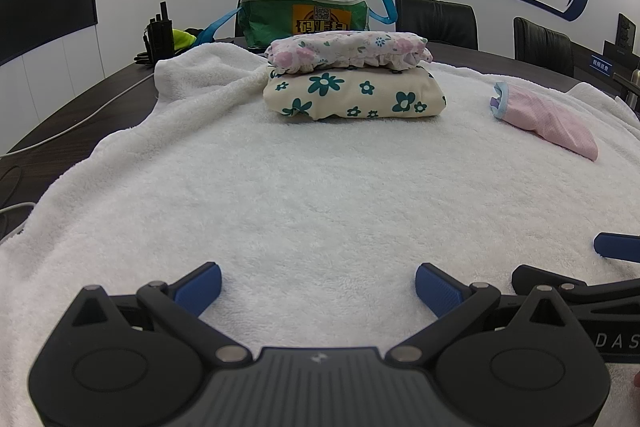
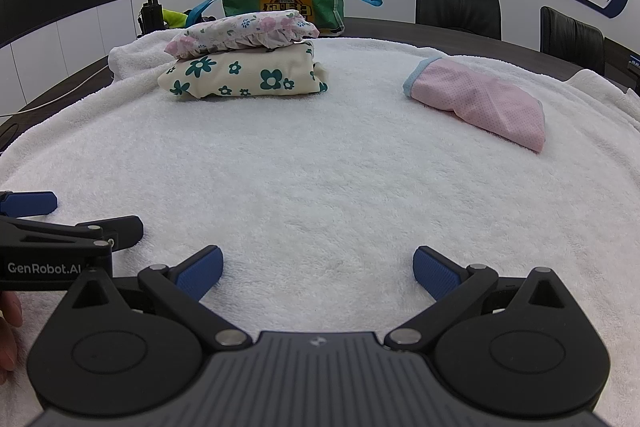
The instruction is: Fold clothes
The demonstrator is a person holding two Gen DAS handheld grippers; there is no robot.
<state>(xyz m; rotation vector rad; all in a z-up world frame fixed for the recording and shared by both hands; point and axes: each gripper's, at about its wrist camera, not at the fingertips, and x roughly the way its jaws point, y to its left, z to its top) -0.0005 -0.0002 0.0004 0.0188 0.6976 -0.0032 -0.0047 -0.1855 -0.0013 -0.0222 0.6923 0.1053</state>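
Left tool [image 1: 318, 291] and right tool [image 2: 318, 273], both with fingers spread wide and holding nothing, low over the white towel [image 2: 320, 187] that covers the bench [image 1: 60, 123]. Beyond them on the towel, a folded cream floral garment [image 2: 244, 75] carries a folded pink floral garment [image 2: 240, 33]. To the right of this stack, well apart, lies a folded pink mesh garment [image 2: 480, 103]. Behind the stack stands a green bag [image 2: 280, 1].
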